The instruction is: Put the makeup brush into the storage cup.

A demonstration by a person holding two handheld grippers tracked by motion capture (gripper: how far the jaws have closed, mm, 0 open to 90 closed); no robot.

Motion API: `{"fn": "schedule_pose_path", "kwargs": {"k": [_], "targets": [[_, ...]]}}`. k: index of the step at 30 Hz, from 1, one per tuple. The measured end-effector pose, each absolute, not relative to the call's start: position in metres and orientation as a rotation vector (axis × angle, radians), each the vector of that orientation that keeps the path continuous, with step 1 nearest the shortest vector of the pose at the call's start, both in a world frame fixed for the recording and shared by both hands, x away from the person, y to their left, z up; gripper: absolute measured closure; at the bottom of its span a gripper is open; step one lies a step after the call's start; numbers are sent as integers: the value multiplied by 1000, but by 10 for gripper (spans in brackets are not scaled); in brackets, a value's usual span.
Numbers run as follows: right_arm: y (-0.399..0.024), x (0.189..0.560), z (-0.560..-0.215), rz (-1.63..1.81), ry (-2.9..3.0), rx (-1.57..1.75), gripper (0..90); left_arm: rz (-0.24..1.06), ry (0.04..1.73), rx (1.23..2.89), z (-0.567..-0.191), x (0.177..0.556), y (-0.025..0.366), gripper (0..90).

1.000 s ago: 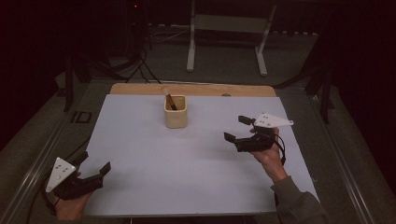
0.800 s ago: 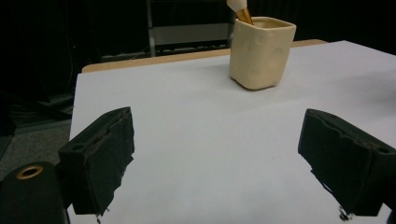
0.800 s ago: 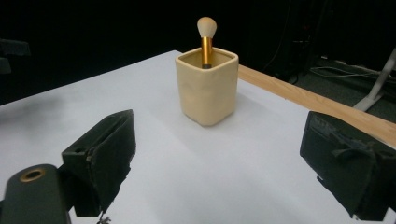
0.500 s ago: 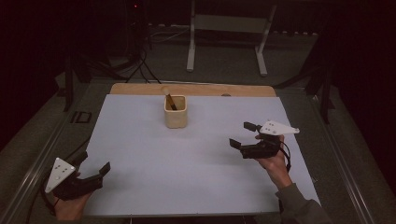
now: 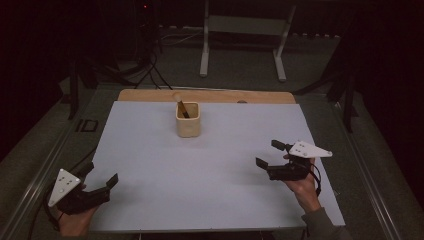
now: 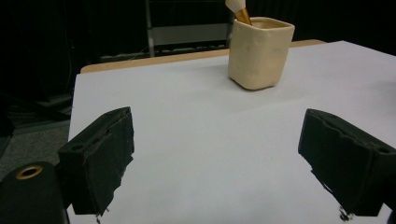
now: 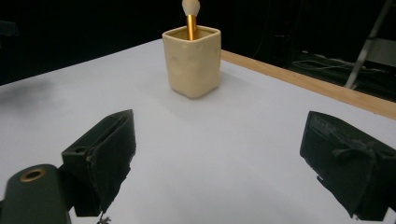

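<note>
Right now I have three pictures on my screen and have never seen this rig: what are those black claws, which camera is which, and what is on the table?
The claws are two-jaw grippers, hand-held by a person. The high view looks down on the table: the left gripper is at lower left, the right gripper at right. The other two pictures come from cameras riding on each gripper, looking out between its black jaws. Both grippers are open and hold nothing. On the white sheet stands a cream cup with a brush in it, bristles up.
</note>
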State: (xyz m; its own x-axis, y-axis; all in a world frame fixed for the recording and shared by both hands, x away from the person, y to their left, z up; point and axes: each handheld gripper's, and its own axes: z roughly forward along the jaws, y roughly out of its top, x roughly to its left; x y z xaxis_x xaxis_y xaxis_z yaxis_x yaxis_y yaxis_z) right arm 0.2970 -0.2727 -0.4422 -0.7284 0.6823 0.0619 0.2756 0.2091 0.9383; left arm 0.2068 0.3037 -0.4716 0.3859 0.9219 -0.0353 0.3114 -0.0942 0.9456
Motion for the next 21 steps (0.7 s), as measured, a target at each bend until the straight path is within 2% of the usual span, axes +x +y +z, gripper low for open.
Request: {"fn": "schedule_pose_path", "kwargs": {"k": [21], "targets": [[-318,260,-459,1464,2037,966,103,753,1113,1625,-472,207,304,115]]}}
